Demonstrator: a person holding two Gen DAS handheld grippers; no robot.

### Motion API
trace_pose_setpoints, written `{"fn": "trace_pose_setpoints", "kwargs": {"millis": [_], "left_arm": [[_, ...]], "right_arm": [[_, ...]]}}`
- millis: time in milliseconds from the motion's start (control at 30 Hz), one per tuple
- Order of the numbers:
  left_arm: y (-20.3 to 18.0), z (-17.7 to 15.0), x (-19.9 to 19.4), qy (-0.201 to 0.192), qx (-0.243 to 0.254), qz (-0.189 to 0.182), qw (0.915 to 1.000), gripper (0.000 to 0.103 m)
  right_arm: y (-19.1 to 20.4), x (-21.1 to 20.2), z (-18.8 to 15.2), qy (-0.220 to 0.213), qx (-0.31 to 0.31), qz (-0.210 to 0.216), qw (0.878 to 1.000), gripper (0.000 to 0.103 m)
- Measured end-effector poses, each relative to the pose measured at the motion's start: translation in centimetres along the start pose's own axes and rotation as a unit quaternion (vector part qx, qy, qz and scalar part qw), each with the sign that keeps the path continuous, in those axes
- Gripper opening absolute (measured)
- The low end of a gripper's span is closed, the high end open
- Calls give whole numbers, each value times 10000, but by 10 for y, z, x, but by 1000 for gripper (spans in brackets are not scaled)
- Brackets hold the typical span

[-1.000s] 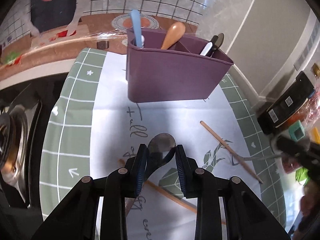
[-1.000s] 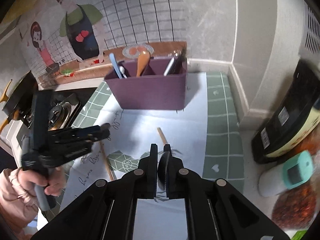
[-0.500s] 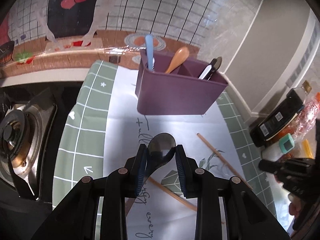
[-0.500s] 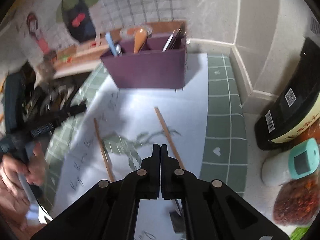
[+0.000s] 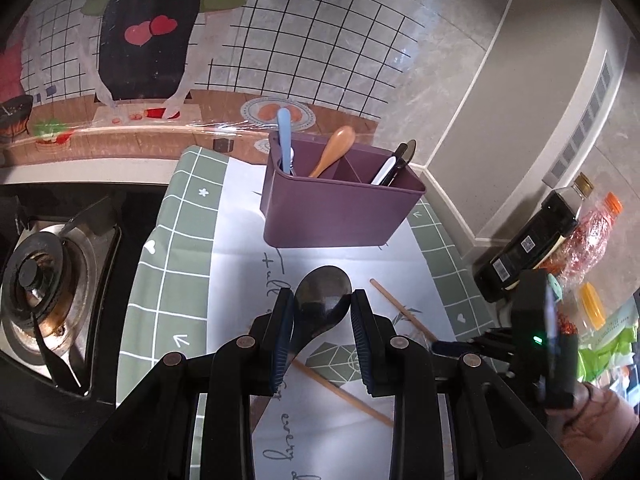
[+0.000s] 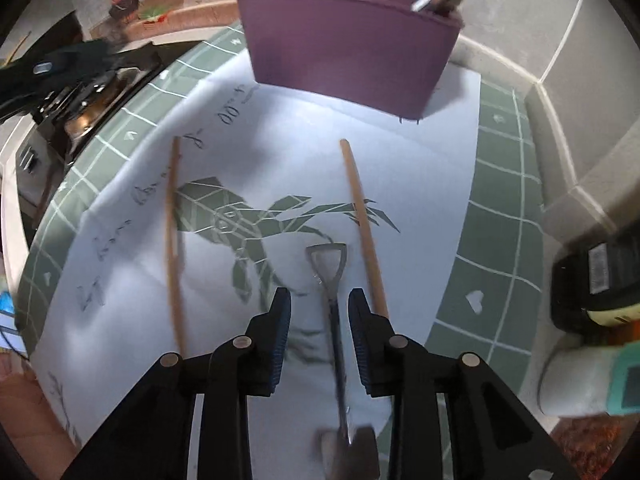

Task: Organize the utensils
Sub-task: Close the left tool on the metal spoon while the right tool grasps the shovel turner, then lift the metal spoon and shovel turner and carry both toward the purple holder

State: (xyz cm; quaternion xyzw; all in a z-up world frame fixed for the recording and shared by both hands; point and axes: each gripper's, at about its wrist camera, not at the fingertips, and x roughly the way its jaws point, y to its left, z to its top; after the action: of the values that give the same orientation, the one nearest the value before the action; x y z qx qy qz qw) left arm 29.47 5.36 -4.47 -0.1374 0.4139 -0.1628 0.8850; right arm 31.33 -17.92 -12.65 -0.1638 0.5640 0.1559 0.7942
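Observation:
My left gripper (image 5: 322,312) is shut on a dark metal spoon (image 5: 324,294), whose bowl stands up between the pads above the mat. Behind it is the purple utensil caddy (image 5: 336,216), which holds a blue handle, a wooden spoon and black-and-white utensils. My right gripper (image 6: 320,312) points steeply down at the mat and its jaws are opening. A small metal utensil (image 6: 332,276) with a shovel-shaped end lies between them, untouched by the pads. Two wooden chopsticks (image 6: 362,224) (image 6: 173,240) lie on either side of it. The caddy (image 6: 348,52) stands beyond.
A gas stove burner (image 5: 36,280) sits left of the green-and-white mat (image 5: 176,264). At the right by the wall stand a dark sauce bottle (image 5: 532,240), an orange-capped bottle (image 5: 592,232) and a white jar with a teal lid (image 6: 592,380). A hand (image 5: 592,420) holds the right gripper.
The left gripper has risen with the spoon, so the caddy looks farther off. The right gripper has dropped and tipped towards the mat, and its shut jaws have parted around the metal utensil.

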Motion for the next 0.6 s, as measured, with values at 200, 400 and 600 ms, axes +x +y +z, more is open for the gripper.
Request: {"fn": "trace_pose_setpoints", "kwargs": {"millis": [200, 400, 600], "left_arm": [[6, -1, -8, -74, -170, -42, 9998, 30], [1, 0, -25, -261, -224, -230, 9991, 30], [-16, 16, -53, -606, -181, -579, 9963, 30]], "right_arm": [[-1, 1, 0, -131, 82, -259, 9995, 8], [0, -48, -8, -805, 611, -28, 9949, 8], [-3, -114, -11, -1667, 1183, 550, 9773, 2]]}}
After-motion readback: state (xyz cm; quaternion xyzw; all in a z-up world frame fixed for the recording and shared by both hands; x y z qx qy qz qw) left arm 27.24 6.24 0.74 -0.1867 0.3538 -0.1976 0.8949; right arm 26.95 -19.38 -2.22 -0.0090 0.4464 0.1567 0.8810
